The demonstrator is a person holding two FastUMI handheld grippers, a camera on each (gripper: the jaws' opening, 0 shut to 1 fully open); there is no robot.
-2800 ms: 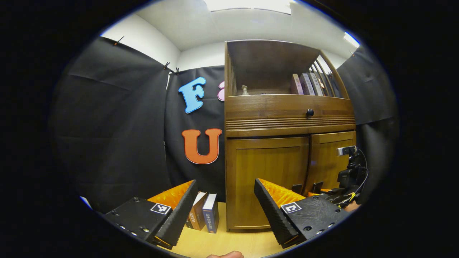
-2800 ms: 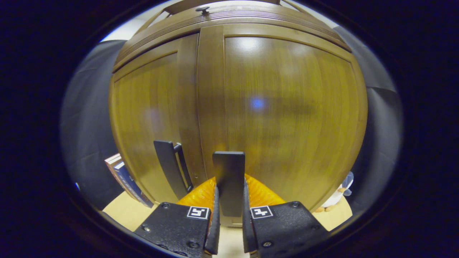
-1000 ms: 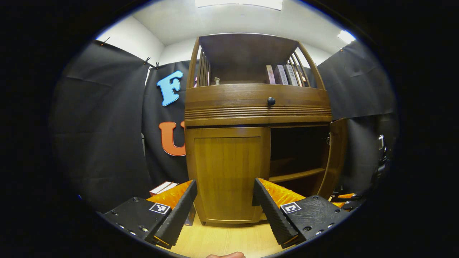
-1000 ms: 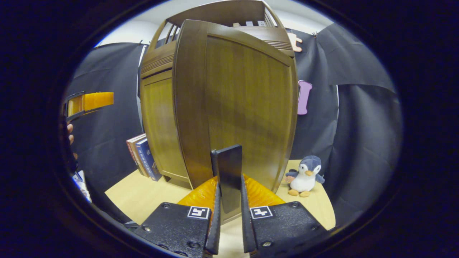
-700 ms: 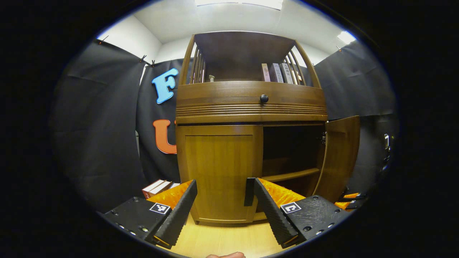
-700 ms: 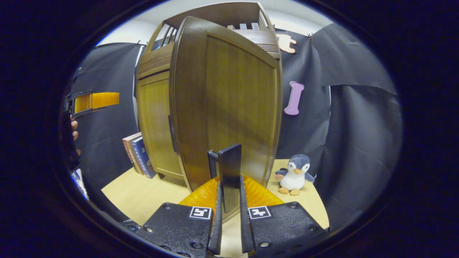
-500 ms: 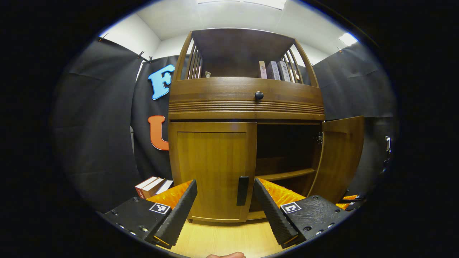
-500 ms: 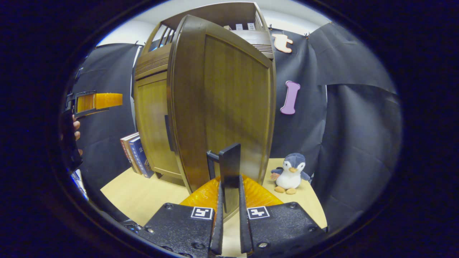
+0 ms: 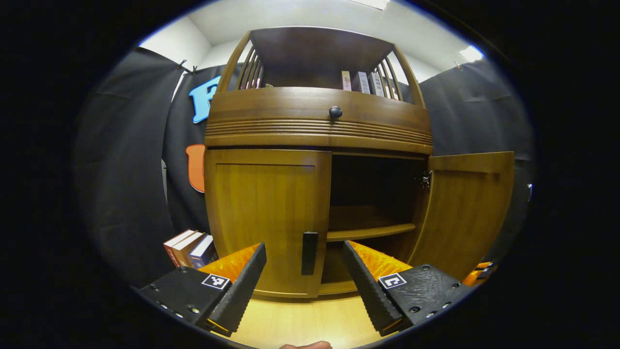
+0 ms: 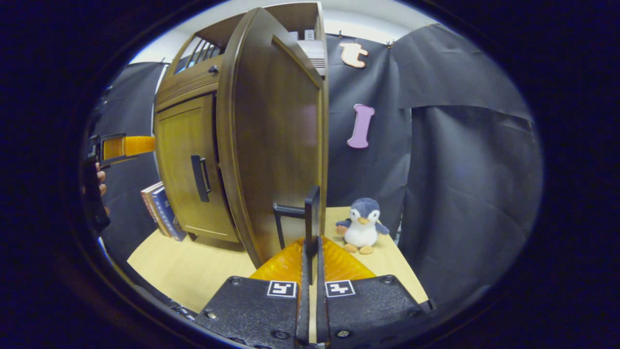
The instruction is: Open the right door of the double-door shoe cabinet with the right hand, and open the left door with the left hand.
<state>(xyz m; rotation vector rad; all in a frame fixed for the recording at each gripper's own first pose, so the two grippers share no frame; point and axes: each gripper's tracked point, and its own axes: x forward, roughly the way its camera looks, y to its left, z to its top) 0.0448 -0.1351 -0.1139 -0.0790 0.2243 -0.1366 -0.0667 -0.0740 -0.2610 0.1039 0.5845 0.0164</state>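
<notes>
While the left gripper view looks straight at the shoe cabinet [image 9: 317, 126], the left gripper [image 9: 305, 281] has its fingers spread wide apart, holding nothing, with the dark handle [image 9: 309, 253] of the closed left door [image 9: 269, 213] seen between them but farther off. To the right the right door [image 9: 465, 208] stands swung wide, baring a dark interior with a shelf [image 9: 370, 231]. Above are a drawer knob [image 9: 335, 112] and an open top rack with books [image 9: 358, 81]; more books [image 9: 189, 247] lean at the cabinet's left foot on the pale wooden tabletop [image 9: 300, 325]. At the lower right edge an orange fragment is cut off and cannot be made out. From the right gripper view, the right gripper [image 10: 310, 252] is clamped on the right door's handle [image 10: 310, 218], fingers pressed close on its thin bar, the door seen nearly edge-on. Beyond it sits a plush penguin [image 10: 361, 225] on the tabletop against the black cloth wall [image 10: 460, 169]. Far left, the other gripper [image 10: 123, 145] and part of a hand [image 10: 99, 179] show, partly cut off.
</notes>
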